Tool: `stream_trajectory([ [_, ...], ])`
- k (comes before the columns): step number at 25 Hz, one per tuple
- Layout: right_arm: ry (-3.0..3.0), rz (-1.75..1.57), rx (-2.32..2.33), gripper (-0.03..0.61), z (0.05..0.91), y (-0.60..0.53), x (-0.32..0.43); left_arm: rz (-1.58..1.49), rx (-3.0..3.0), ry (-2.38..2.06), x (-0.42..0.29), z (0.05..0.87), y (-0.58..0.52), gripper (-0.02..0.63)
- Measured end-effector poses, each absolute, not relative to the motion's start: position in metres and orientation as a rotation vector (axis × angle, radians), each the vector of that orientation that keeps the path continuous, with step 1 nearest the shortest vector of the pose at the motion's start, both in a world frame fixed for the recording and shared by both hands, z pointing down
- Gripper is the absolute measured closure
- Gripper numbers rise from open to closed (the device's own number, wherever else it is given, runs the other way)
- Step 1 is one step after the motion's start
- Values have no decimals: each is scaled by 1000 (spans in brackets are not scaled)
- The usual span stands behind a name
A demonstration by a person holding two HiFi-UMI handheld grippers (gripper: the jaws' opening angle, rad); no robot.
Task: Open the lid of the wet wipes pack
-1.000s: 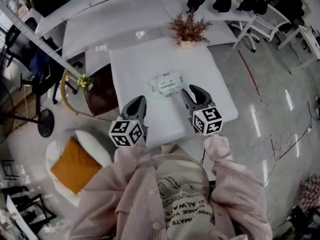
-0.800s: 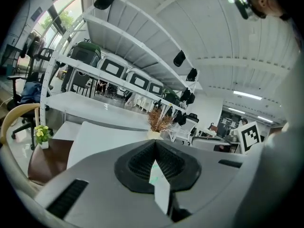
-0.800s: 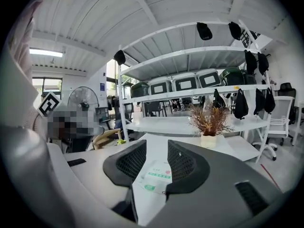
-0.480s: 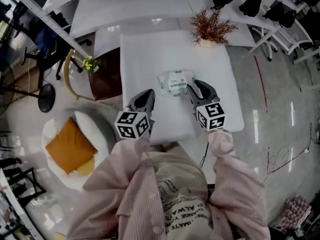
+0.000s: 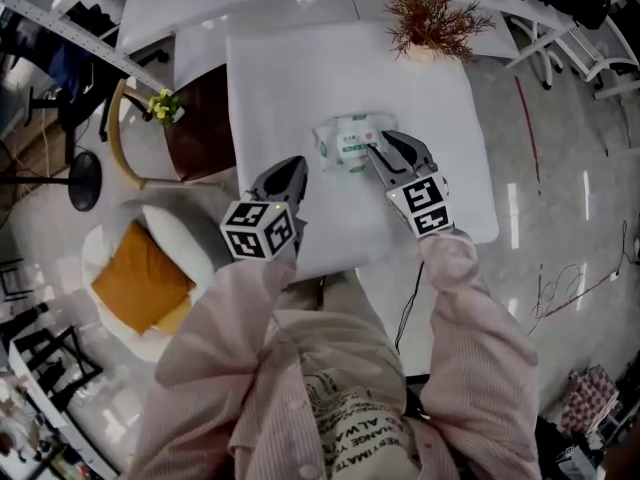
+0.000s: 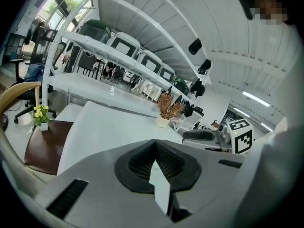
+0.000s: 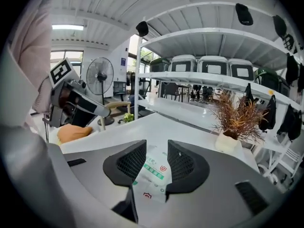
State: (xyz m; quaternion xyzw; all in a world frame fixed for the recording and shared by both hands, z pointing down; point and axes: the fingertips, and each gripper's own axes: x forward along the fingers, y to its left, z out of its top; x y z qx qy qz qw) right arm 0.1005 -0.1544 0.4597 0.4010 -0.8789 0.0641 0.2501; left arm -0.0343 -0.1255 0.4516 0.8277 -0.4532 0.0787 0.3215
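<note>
The wet wipes pack (image 5: 345,140), white with green print, lies flat in the middle of the white table (image 5: 300,68). My right gripper (image 5: 379,145) reaches its near right end. In the right gripper view the jaws stand open a little, and the pack (image 7: 153,172) shows through the gap, just beyond and below the tips of the gripper (image 7: 156,148). My left gripper (image 5: 294,166) hovers over bare table, left of the pack and nearer to me. Its jaws (image 6: 155,144) are shut with nothing in them.
A dried plant in a small pot (image 5: 432,18) stands at the table's far edge. Left of the table is a brown chair (image 5: 200,148) with yellow flowers (image 5: 160,106), and nearer me a white seat with an orange cushion (image 5: 140,283). Shelving lies beyond the table.
My right gripper has moved forward until its tips reach the pack's near end. The left gripper has kept its place beside it. The head camera has shifted, so the table sits higher in view.
</note>
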Motion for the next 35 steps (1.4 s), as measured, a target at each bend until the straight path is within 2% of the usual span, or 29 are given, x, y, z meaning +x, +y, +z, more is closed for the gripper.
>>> stream_trajectory([
  [13, -2296, -37, 752, 466, 522, -150, 81, 246, 2113, -1078, -19, 508, -133, 617],
  [35, -2166, -147, 458, 466, 568, -147, 81, 250, 2056, -1073, -11, 535, -129, 617],
])
